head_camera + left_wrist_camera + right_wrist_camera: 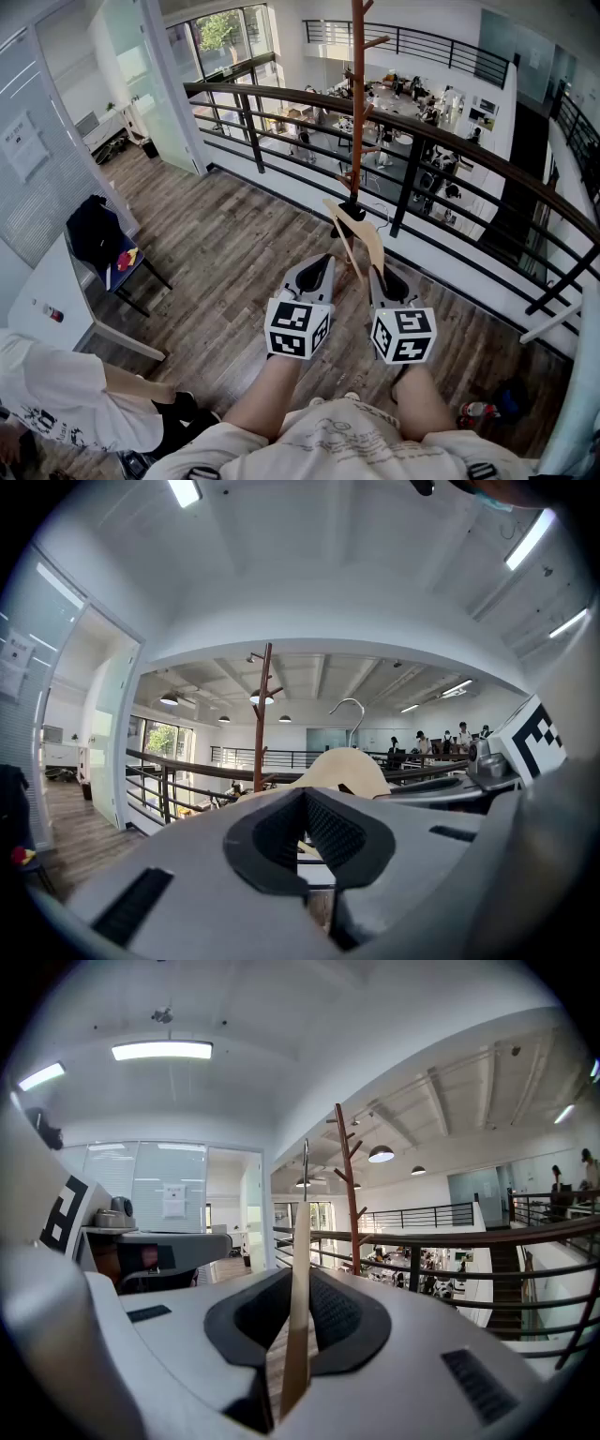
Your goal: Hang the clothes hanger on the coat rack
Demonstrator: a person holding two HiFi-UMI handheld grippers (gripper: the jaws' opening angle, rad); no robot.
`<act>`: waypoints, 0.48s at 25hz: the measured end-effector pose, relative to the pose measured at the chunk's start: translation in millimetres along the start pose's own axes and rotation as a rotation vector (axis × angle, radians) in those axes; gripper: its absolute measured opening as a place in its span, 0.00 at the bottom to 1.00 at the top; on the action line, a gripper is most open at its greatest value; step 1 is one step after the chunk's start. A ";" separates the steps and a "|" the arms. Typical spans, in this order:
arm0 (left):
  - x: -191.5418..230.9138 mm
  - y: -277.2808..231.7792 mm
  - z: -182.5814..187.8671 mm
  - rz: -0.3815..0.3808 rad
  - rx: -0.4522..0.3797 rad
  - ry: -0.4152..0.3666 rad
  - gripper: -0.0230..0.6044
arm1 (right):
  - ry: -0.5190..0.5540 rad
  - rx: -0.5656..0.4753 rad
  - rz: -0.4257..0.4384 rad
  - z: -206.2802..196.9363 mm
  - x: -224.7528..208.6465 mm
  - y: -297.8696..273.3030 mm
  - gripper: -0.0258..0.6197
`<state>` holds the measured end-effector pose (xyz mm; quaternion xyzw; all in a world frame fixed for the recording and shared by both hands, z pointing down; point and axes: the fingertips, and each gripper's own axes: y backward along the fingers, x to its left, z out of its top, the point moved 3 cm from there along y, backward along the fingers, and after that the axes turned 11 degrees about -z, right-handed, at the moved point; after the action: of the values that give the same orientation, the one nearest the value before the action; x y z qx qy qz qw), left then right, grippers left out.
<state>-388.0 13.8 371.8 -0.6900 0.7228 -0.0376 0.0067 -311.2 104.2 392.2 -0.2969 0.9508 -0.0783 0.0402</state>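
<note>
Gripping the clothes hanger point(371, 246) by one wooden arm, the right gripper point(384, 277) has its jaws closed on the thin edge; the hanger tilts up and away, with its metal hook point(352, 709) in the air, apart from the coat rack point(357, 112) and on no peg; the left gripper point(317, 266) is just beside the right one, jaws pressed almost together, nothing between them; the coat rack is a brown pole with pegs, upright in front of the black railing point(450, 141); wood floor point(234, 253) below.
</note>
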 end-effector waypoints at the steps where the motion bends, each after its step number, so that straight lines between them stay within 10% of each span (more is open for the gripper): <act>1: 0.8 0.4 0.8 -0.002 -0.001 -0.001 0.03 | -0.003 -0.001 -0.003 0.8 0.2 -0.1 0.12; 12: -12.0 -27.1 -1.0 -0.017 0.019 -0.021 0.03 | -0.051 -0.019 -0.051 8.8 -35.7 -1.6 0.12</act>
<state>-360.5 24.6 374.0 -0.6962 0.7166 -0.0373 0.0205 -280.0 122.2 384.9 -0.3234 0.9423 -0.0627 0.0595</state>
